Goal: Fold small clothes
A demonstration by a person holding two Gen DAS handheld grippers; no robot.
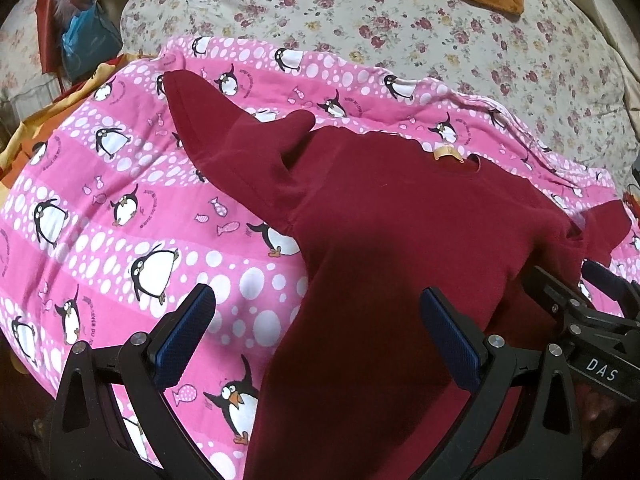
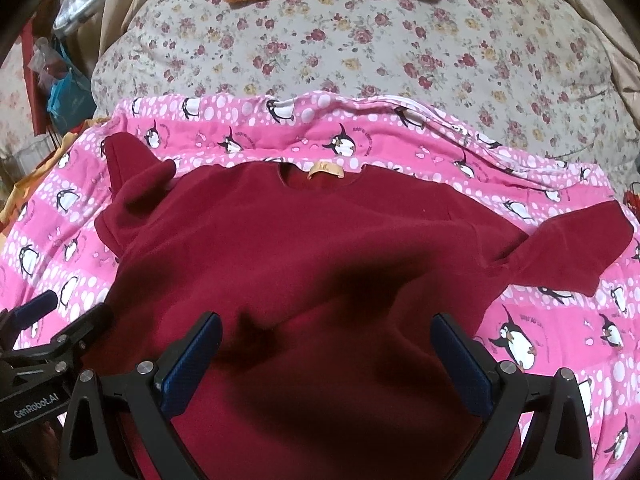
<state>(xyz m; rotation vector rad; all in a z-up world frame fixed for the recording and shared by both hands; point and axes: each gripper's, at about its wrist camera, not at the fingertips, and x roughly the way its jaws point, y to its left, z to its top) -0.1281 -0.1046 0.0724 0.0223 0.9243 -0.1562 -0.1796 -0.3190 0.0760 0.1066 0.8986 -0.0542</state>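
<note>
In the left wrist view, one dark red top lies flat on one pink penguin blanket, under and ahead of the left hand-held gripper, whose jaws gape wide, holding nothing. In the right wrist view, the same single top spreads beneath and beyond the right hand-held gripper, likewise wide open and empty, with the left one just beside it.

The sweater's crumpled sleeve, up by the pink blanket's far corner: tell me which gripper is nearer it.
Left. The left gripper sits over the sweater's edge on the crumpled sleeve's side; the right gripper hovers over the body's middle, farther from it.
</note>
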